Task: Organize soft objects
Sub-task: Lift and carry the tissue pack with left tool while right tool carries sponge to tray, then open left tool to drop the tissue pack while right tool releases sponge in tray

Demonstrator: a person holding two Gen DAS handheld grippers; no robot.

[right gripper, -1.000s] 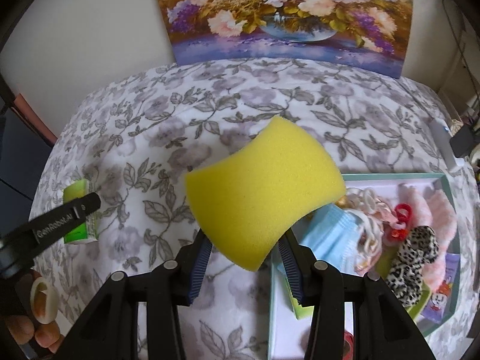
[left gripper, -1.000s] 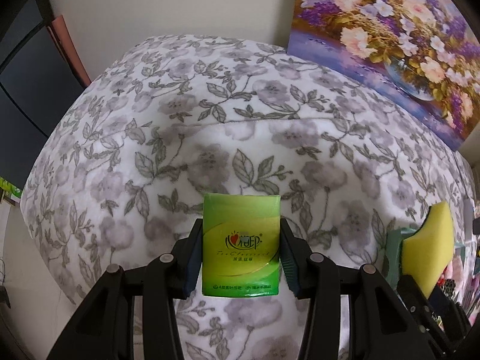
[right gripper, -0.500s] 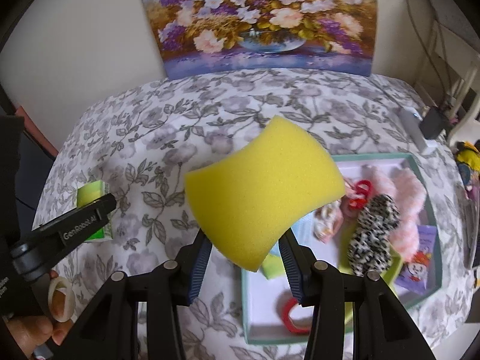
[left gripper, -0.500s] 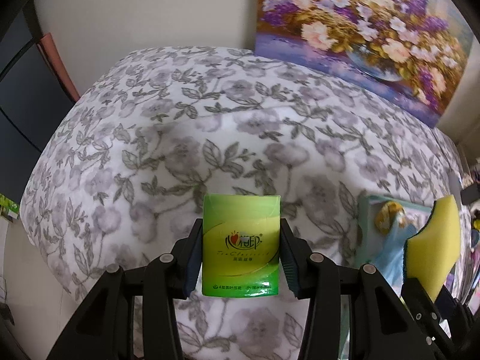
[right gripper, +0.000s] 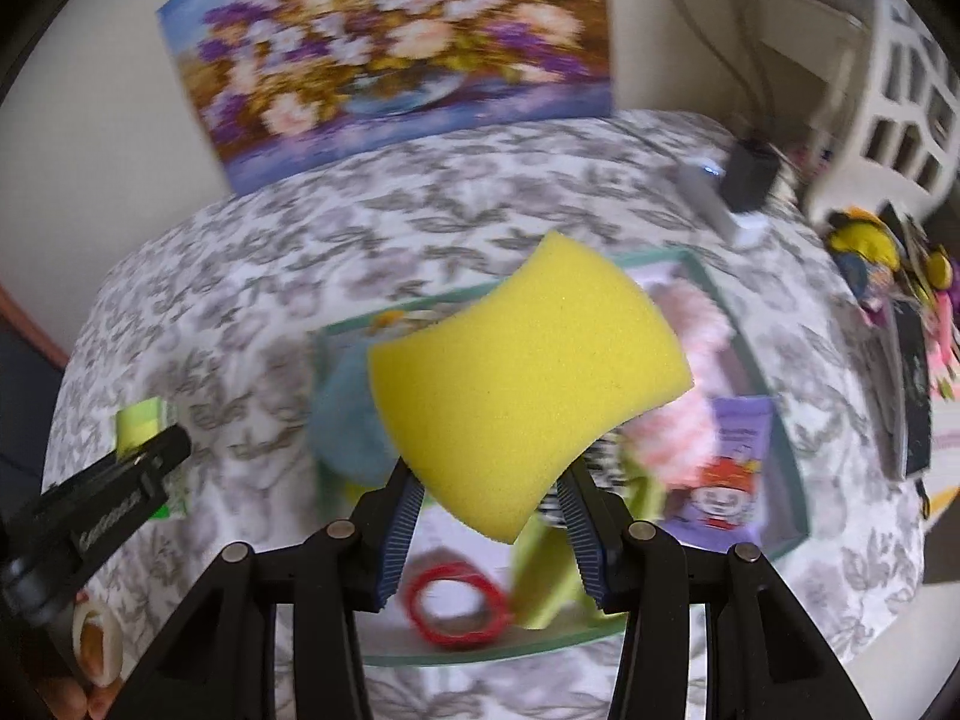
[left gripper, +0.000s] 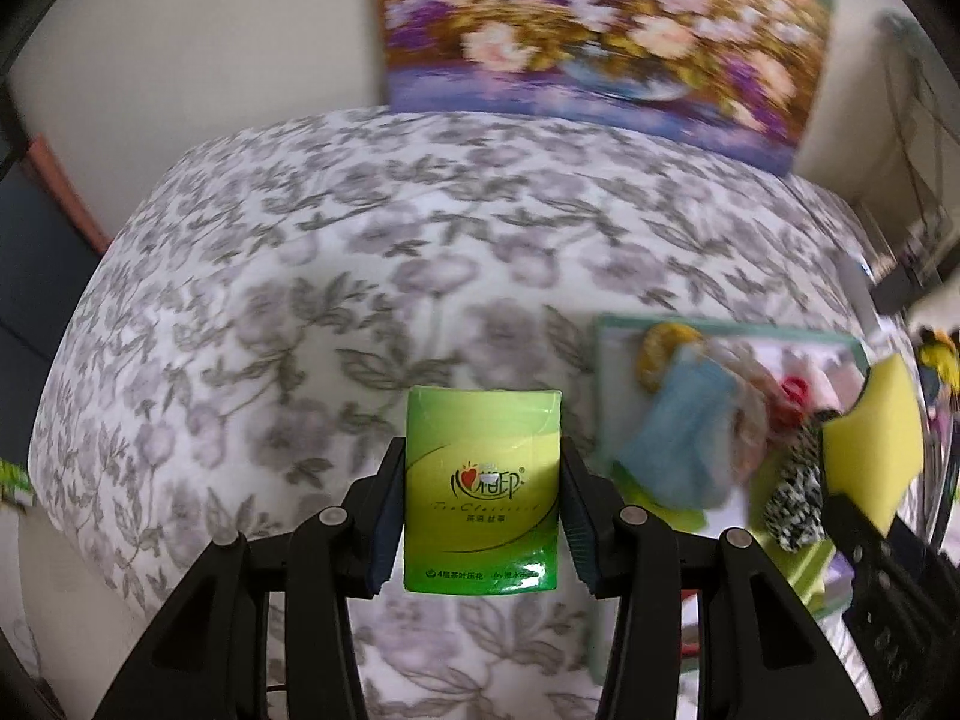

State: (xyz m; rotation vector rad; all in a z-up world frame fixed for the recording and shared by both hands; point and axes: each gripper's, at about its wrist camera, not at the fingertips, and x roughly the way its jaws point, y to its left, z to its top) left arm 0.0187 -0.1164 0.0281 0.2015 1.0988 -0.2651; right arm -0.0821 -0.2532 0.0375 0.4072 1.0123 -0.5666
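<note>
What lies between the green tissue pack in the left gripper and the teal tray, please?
Only bare floral cloth, seen in the left wrist view, separates the tissue pack from the tray.

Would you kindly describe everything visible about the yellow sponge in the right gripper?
The yellow sponge is a soft, fine-pored foam block with concave sides and rounded corners. From the left wrist view it shows a darker layer on one face. The right gripper pinches its lower corner, holding it tilted in the air above the teal-rimmed tray, touching nothing else.
</note>
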